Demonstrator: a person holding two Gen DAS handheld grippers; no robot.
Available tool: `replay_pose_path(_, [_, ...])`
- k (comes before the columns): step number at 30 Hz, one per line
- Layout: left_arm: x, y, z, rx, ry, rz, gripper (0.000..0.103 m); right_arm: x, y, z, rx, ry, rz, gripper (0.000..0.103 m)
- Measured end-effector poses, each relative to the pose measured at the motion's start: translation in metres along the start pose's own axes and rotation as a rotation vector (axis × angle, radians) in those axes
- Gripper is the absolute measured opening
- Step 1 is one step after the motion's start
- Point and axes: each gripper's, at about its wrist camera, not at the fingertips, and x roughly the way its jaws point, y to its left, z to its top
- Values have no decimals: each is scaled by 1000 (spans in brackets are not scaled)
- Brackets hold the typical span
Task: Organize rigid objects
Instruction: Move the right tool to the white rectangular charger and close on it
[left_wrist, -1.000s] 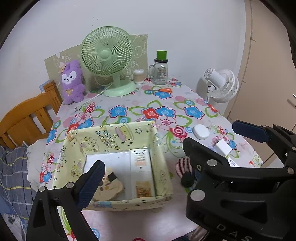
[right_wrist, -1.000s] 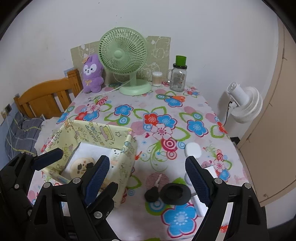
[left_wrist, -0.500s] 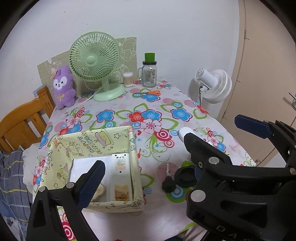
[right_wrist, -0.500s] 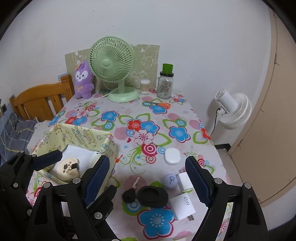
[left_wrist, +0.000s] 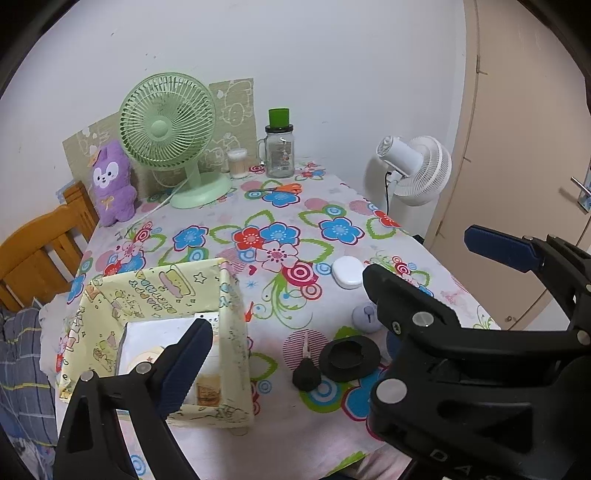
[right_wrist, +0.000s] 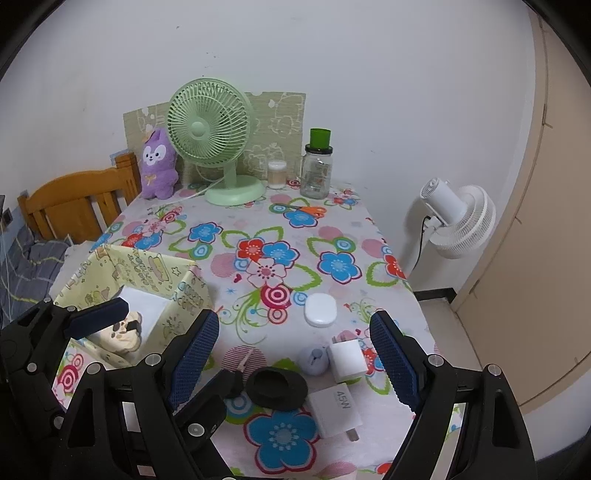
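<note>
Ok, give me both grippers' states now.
Left gripper: open, holding nothing.
Right gripper: open, holding nothing.

I saw the box (right_wrist: 147, 280) at the table's (right_wrist: 391, 295) left front. To its right lay a ring (right_wrist: 277, 389), a ball (right_wrist: 313, 360) and two chargers (right_wrist: 345, 360). Behind them lay a case (right_wrist: 320, 309). The fan (right_wrist: 212, 140) and the jar (right_wrist: 316, 173) stood at the back.

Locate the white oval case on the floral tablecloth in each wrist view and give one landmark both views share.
Left wrist view: the white oval case lies right of centre, just beyond the right gripper's near finger.
Right wrist view: the white oval case lies at centre, beyond the open right gripper.
Shared landmark: the green desk fan at the table's far edge.
</note>
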Motion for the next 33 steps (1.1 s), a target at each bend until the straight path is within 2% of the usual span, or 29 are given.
replay_pose_path(6, [5, -9, -4, -41, -23, -39, 92, 3, -12, -5, -15, -13, 2, 86])
replay_pose_path(13, [16, -21, -11, -36, -30, -52, 91, 10, -21, -16, -33, -19, 26, 81])
replay_pose_path(18, [28, -27, -19, -57, -28, -86, 91, 21, -31, -25, -16, 19, 66, 81])
replay_pose_path(22, [37, -33, -25, -63, -18, -76, 87, 28, -37, -36, -26, 20, 70, 81])
replay_pose_path(30, [53, -44, -39, -54, -20, -46, 87, 37, -51, -55, -11, 15, 83, 81])
replay_pose_path(33, [61, -46, -44, -62, -5, -60, 86, 44, -55, -63, -9, 25, 79, 81])
